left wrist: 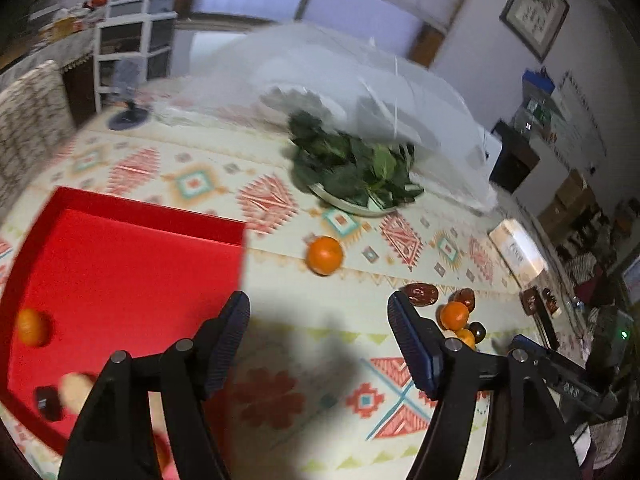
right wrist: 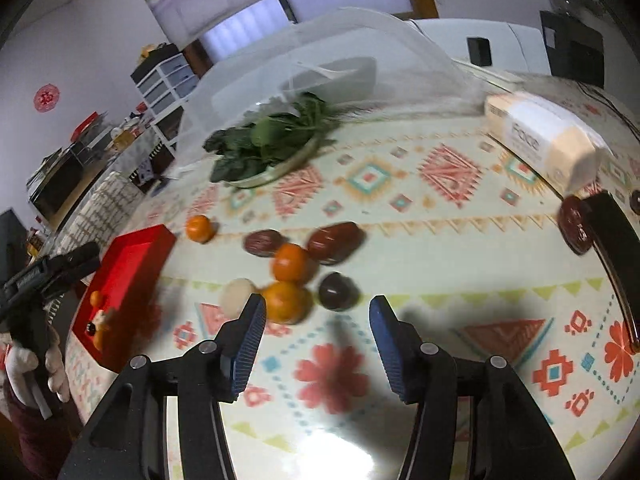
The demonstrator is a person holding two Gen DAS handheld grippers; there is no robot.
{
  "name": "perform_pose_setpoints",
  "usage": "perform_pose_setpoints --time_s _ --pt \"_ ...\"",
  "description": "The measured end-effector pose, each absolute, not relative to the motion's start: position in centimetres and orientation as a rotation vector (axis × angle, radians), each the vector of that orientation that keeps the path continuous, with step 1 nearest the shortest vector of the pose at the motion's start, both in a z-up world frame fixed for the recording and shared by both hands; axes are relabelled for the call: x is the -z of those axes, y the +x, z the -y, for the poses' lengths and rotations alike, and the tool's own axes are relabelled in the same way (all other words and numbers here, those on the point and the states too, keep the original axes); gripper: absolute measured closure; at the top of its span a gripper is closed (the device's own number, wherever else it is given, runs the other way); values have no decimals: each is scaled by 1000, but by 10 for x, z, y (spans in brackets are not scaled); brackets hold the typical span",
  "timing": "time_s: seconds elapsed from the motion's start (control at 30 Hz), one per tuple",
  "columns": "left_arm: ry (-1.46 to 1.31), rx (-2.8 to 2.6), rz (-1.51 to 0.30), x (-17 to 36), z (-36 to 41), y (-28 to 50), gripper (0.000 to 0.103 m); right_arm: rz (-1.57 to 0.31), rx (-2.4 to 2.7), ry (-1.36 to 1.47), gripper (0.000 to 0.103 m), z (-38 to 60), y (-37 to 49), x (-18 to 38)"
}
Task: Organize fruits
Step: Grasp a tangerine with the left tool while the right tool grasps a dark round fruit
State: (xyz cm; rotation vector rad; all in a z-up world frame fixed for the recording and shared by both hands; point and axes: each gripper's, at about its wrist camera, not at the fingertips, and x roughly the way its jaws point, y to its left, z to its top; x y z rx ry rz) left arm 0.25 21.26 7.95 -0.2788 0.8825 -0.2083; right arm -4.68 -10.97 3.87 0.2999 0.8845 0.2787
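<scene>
A red tray (left wrist: pixel 132 264) lies at the left of the patterned table and holds an orange (left wrist: pixel 31 326), a dark fruit (left wrist: pixel 47 400) and a pale one (left wrist: pixel 76 390). My left gripper (left wrist: pixel 319 316) is open and empty beside the tray's right edge. A lone orange (left wrist: pixel 325 255) lies ahead of it. In the right wrist view a cluster lies ahead: two oranges (right wrist: pixel 289 262), brown dates (right wrist: pixel 335 242), a dark plum (right wrist: pixel 338 291) and a pale fruit (right wrist: pixel 238 294). My right gripper (right wrist: pixel 316 312) is open and empty just short of the cluster. The tray also shows in the right wrist view (right wrist: pixel 132 264).
A plate of green leaves (left wrist: pixel 356 176) sits under a mesh food cover (left wrist: pixel 360 80) at the back. A white tissue pack (right wrist: pixel 540 140) lies at the right. A dark fruit (right wrist: pixel 574 224) rests against a black stand (right wrist: pixel 616 240). A chair (left wrist: pixel 28 120) stands at the far left.
</scene>
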Motion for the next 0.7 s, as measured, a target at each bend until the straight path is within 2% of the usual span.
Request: perform_pose_setpoints --time_s 0.53,0.6,0.63,0.7 --pt "-113 84 -981 -17 -161 90 33 -932 -297 173 45 99 -16 -3" --pt "-89 86 -987 -14 -157 90 54 -928 -299 162 45 97 -15 -3" --pt "-61 74 -989 -12 -153 90 68 -928 -302 160 45 95 -14 -3" --pt "-26 64 -980 -12 -148 87 68 -924 -294 135 45 91 -14 -3"
